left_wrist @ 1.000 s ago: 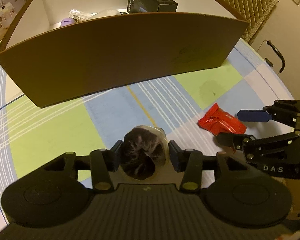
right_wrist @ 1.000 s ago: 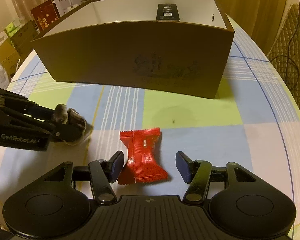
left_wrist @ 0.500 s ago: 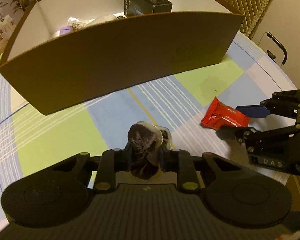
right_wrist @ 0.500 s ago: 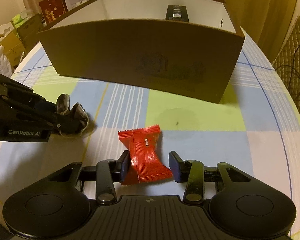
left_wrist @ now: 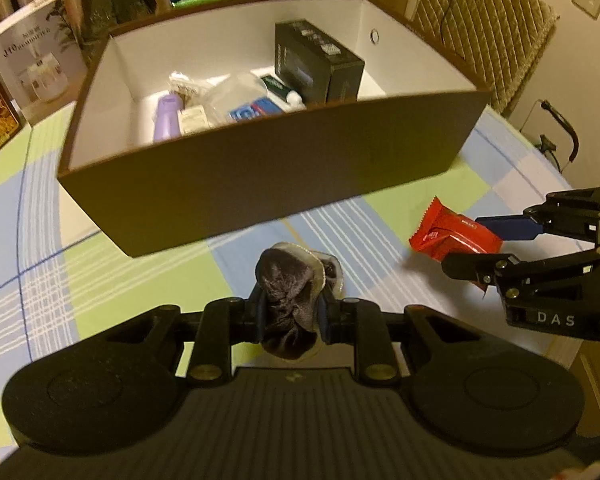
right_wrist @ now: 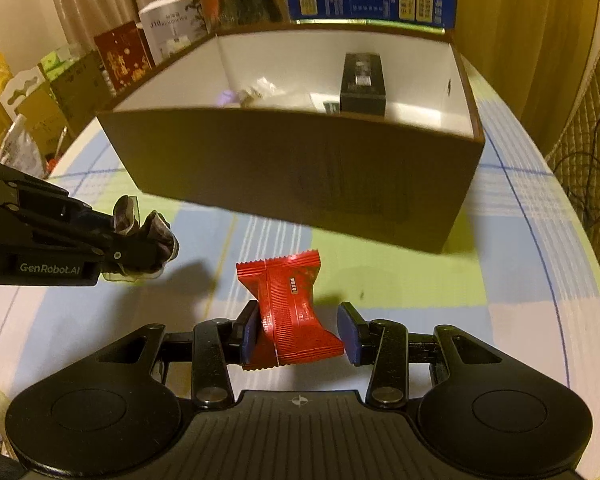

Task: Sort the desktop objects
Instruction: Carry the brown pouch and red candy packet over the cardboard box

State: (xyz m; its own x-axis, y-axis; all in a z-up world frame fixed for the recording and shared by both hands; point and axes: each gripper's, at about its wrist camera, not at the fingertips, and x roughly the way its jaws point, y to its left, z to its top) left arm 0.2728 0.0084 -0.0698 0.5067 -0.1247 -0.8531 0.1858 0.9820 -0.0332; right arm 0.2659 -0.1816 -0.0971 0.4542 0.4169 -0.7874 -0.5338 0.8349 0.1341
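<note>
A dark velvet scrunchie (left_wrist: 288, 300) is pinched between the pads of my left gripper (left_wrist: 292, 316), which is shut on it and holds it just above the checked tablecloth. In the right wrist view the same scrunchie (right_wrist: 156, 236) sticks out of the left gripper (right_wrist: 140, 240) at the left. My right gripper (right_wrist: 298, 332) is shut on a red snack packet (right_wrist: 292, 304), squeezed at its waist and raised off the cloth. From the left wrist, the packet (left_wrist: 452, 236) and right gripper (left_wrist: 472, 244) sit at the right. Ahead of both stands an open brown cardboard box (left_wrist: 260, 184).
Inside the box (right_wrist: 300, 172) lie a black carton (left_wrist: 316, 64), a purple bottle (left_wrist: 166, 118) and clear plastic bags. Printed boxes (right_wrist: 168, 28) and packages crowd the table behind and to its left. A quilted chair back (left_wrist: 480, 12) stands at the right past the round table edge.
Both grippers have closed, the left on the scrunchie and the right on the red packet. Both have risen, so more of the box's inside shows.
</note>
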